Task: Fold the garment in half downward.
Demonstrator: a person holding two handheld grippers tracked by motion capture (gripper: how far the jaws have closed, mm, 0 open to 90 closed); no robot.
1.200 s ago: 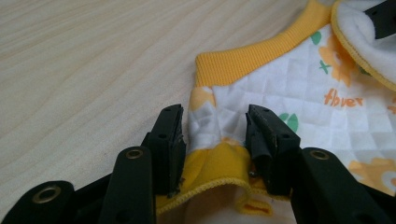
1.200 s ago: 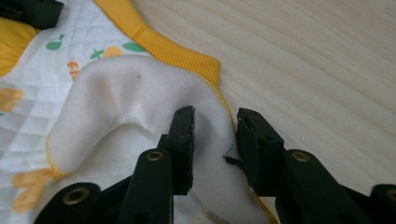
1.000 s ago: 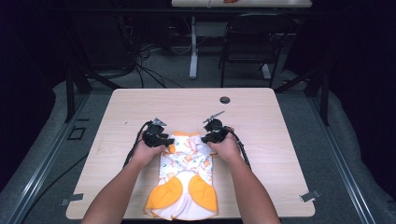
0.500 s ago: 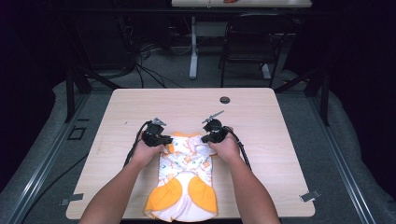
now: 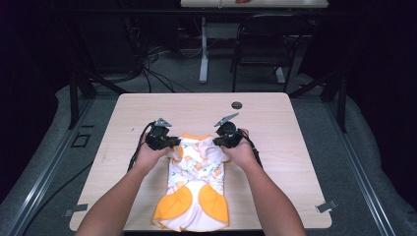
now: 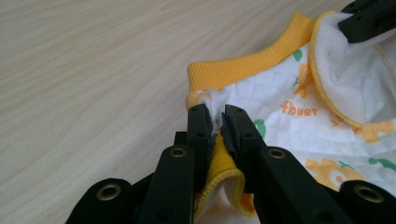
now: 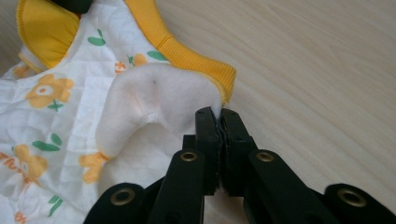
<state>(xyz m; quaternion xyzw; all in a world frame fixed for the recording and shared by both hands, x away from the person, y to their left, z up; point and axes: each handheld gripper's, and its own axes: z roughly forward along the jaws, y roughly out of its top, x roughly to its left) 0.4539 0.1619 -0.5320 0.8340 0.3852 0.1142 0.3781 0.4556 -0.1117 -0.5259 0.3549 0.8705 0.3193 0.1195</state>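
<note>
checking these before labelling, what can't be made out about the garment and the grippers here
- Garment, high view: its near hem is cut off by the bottom edge.
- Left gripper and right gripper, high view: too small to tell how the jaws stand; the hands cover much of them.
- Left gripper view: fabric pinched inside the jaws is hidden by them.
- Dark disc on the table: too small to identify.

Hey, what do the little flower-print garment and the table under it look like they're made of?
The garment: likely soft quilted cotton knit, matte, with stitched diamonds, ribbed yellow trim and a fleecy white lining. The table: pale wood-grain top, smooth, possibly laminate rather than solid wood.
</note>
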